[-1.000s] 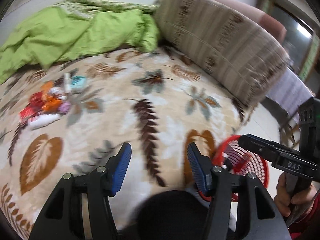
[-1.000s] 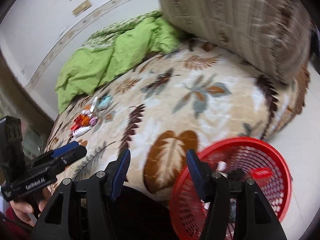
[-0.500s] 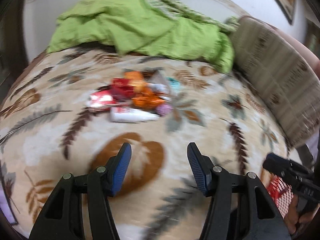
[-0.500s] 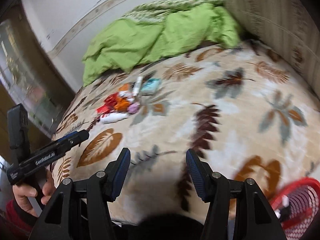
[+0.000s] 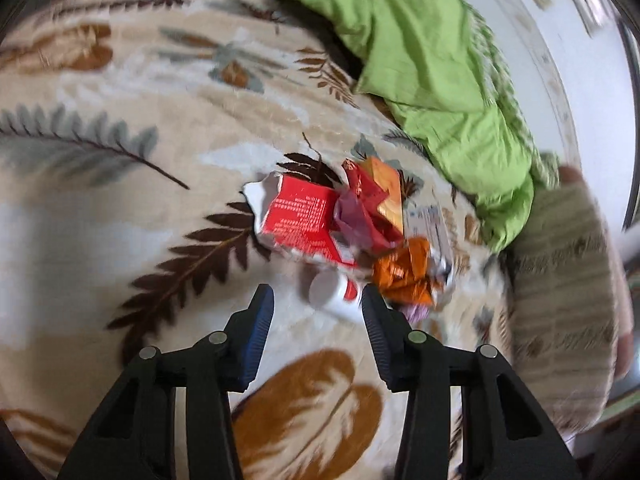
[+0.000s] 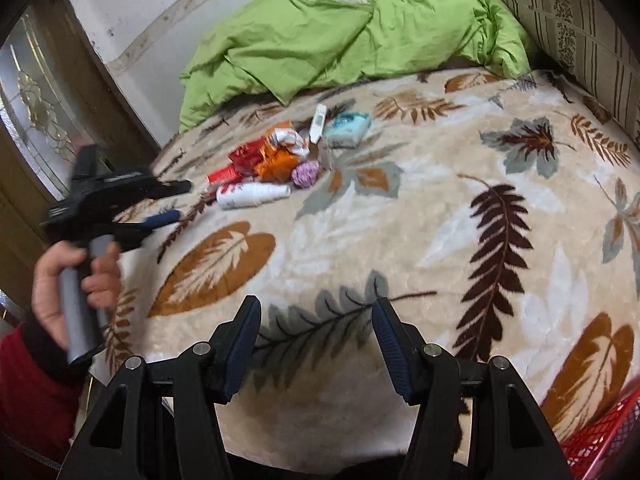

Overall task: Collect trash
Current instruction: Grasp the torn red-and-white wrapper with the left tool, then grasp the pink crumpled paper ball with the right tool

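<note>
A trash pile lies on the leaf-print blanket [image 6: 400, 240]: a torn red carton [image 5: 298, 220], an orange wrapper [image 5: 404, 276], a purple wad [image 6: 305, 173] and a white bottle [image 5: 332, 294] lying on its side. My left gripper [image 5: 316, 296] points down at the pile. Its jaws are closing, with the bottle's near end between the fingertips and no pad pressing on it. In the right wrist view the left gripper [image 6: 176, 202] sits just left of the bottle [image 6: 252, 195]. My right gripper [image 6: 316, 312] hangs open and empty over the blanket's near part.
A red mesh basket [image 6: 596, 436] shows at the lower right, beside the bed. A green quilt [image 6: 340, 40] is bunched at the far end, with a striped pillow [image 6: 580, 28] on the right. A white stick [image 6: 319, 122] and a teal packet [image 6: 347, 130] lie behind the pile.
The left gripper has swung from near the basket to the trash pile, rolled, and narrowed its jaws. The right gripper has moved off the basket to over the bed.
</note>
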`<action>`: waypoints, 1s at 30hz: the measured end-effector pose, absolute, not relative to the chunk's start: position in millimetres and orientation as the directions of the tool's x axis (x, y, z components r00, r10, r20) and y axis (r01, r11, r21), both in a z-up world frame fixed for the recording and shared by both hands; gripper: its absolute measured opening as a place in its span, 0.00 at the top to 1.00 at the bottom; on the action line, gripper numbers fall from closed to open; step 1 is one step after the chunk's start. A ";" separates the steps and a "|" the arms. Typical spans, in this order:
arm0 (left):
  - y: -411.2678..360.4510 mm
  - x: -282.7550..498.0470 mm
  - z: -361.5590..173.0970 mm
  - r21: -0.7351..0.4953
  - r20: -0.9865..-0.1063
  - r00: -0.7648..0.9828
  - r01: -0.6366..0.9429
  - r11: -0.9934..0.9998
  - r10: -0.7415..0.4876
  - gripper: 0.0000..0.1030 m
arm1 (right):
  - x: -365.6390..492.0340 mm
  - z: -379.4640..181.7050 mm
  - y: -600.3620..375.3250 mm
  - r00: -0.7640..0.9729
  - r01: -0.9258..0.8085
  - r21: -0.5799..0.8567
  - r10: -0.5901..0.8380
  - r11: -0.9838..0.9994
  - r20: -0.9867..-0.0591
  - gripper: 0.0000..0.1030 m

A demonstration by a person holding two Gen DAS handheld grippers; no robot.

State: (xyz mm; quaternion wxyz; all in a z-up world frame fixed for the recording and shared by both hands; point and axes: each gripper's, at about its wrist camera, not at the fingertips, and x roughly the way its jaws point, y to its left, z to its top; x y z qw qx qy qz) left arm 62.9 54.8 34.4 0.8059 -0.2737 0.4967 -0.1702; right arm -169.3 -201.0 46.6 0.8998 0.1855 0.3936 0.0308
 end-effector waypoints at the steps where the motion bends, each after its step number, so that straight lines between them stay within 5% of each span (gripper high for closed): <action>1: 53.7 67.1 31.6 -0.615 -0.707 0.449 -0.010 0.788 -0.546 0.58 | -169.1 45.4 -201.4 0.687 0.092 0.362 0.205 0.928 -0.698 0.41; 8: 45.8 102.1 3.0 -0.659 -0.700 0.461 -0.124 0.742 -0.545 0.64 | -167.0 43.3 -200.6 0.684 0.068 0.388 0.240 0.919 -0.689 0.41; 11: 39.8 107.9 2.2 -0.619 -0.724 0.470 -0.117 0.777 -0.506 0.88 | -164.9 41.9 -199.9 0.680 0.058 0.396 0.254 0.916 -0.687 0.41; 30: 92.0 3.4 61.9 -0.429 -0.671 0.623 0.119 0.896 -0.403 0.95 | -56.5 40.9 -215.2 0.665 0.086 0.400 0.246 0.913 -0.705 0.44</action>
